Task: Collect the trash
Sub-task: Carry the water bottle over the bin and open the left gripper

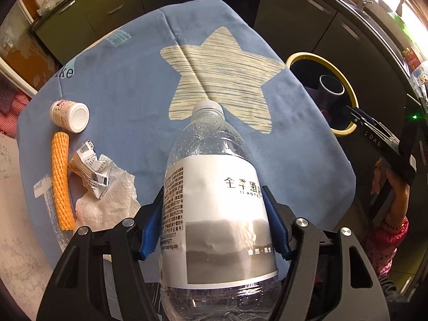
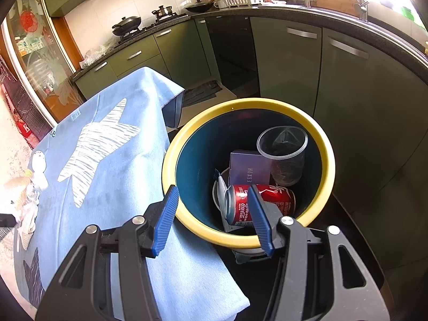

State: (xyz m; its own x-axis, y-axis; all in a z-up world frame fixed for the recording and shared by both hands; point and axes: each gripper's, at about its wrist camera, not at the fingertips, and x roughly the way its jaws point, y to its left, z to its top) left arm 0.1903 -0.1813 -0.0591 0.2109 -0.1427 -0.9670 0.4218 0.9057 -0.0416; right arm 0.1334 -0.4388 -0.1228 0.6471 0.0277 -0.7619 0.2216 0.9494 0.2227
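**Bottle in the left tool, bin waiting at the right**

Here the clear plastic water bottle with a white and grey label [image 1: 216, 208] sits clamped between the blue ribbed pads of the left tool [image 1: 214, 227], gripped across its labelled middle with the white cap pointing away, above the blue star-printed cloth covering the counter [image 1: 128, 91]. Gripping the wide body rather than the neck likely keeps the light bottle from swinging. Off to the left on the cloth lie the other pieces to collect: a small white pill jar on its side [image 1: 70, 116], an orange foam net sleeve [image 1: 62, 180], a crumpled printed wrapper [image 1: 89, 172] and a white paper towel [image 1: 107, 203], bunched close together, some touching. The round yellow-rimmed, dark-blue bin [image 2: 248, 238] stands just beside the counter's edge, presumably so trash drops straight in; it already holds a red cola can [image 2: 263, 203], a purple box [image 2: 248, 171] and a clear plastic cup [image 2: 283, 155]. The right tool [image 2: 214, 214] hangs over the bin's near rim, jaws apart and empty.
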